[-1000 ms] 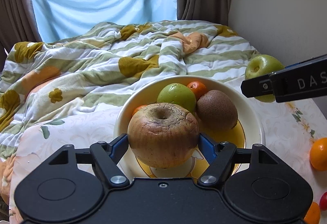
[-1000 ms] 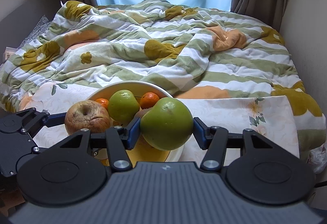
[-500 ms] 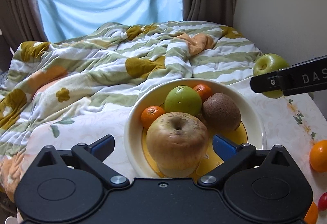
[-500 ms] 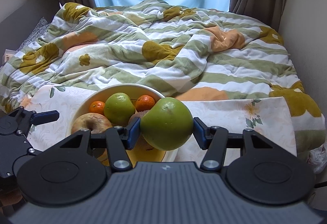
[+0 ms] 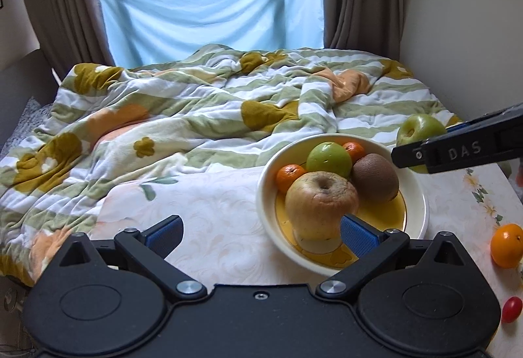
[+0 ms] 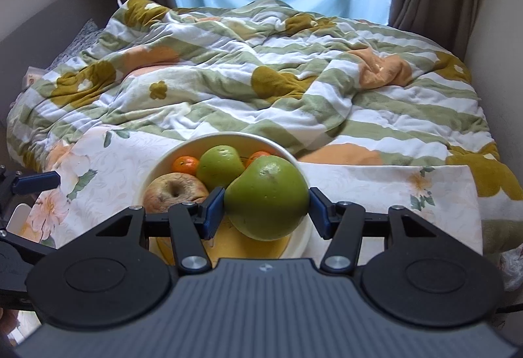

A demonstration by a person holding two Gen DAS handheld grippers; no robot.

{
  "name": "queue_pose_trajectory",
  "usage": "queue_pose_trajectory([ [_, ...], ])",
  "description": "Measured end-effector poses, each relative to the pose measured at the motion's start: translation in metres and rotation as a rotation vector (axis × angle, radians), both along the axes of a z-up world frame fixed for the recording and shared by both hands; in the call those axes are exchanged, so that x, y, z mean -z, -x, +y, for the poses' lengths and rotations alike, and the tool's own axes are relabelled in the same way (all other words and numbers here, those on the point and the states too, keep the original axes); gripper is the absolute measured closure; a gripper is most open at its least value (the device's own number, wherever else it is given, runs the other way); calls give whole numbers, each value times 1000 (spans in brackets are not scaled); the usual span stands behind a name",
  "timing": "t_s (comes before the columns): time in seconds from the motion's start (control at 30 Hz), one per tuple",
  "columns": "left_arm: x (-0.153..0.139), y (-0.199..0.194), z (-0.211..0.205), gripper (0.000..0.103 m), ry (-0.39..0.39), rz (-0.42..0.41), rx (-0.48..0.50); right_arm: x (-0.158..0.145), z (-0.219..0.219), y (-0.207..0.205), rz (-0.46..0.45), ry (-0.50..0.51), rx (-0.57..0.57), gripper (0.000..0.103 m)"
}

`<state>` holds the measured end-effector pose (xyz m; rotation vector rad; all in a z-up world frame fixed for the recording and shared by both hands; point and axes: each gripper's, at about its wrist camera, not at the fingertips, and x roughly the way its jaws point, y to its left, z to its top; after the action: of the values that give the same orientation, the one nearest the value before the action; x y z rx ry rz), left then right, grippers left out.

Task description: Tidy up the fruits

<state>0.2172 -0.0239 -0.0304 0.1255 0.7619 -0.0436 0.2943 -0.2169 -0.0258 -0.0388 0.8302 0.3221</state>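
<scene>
A cream bowl [image 5: 423, 198] with a yellow inside stands on the flowered tablecloth. In it lie a wrinkled brown apple [image 5: 322, 204], a green apple [image 5: 328, 157], a kiwi [image 5: 376, 176] and two tangerines [image 5: 290, 175]. My left gripper [image 5: 260, 232] is open wide, left of and in front of the bowl. Its right pad [image 5: 356, 234] shows in front of the brown apple, with nothing between the jaws. My right gripper [image 6: 266, 206] is shut on a large green apple [image 6: 266, 198], above the bowl's [image 6: 228, 137] right front rim. The left wrist view shows that apple [image 5: 420, 129] too.
An orange [image 5: 506, 245] and a cherry tomato [image 5: 511, 309] lie on the cloth at the right. A rumpled striped blanket [image 5: 196, 116] covers the bed behind the table. A wall [image 5: 464, 15] stands close on the right. Bare tablecloth [image 5: 212, 207] lies left of the bowl.
My left gripper opened and let go of the brown apple, which now rests in the bowl. It then drew back and to the left. The right gripper still holds the green apple.
</scene>
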Motion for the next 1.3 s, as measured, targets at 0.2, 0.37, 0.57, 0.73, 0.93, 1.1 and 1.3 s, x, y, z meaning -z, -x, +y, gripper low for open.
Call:
queue_pose_trajectory([
  [0.2, -2, 21, 17, 0, -11, -19, -68, 14, 23, 7, 21, 8, -58, 33],
  [0.37, 2, 34, 31, 0, 21, -6, -106, 33, 30, 10, 37, 14, -87, 33],
  [0.57, 7, 41, 34, 0, 22, 5, -121, 49, 34, 15, 55, 35, -114, 33],
  [0.73, 7, 44, 35, 0, 21, 2, -121, 55, 39, 18, 65, 49, -124, 32],
  [0.93, 5, 50, 34, 0, 23, 0, -124, 53, 42, 22, 35, 68, -126, 0],
  [1.1, -5, 58, 31, 0, 27, -15, -128, 42, 39, 32, -1, 82, -118, 0],
  [1.3, -23, 69, 28, 0, 33, -46, -128, 21, 27, 46, -24, 79, -120, 0],
])
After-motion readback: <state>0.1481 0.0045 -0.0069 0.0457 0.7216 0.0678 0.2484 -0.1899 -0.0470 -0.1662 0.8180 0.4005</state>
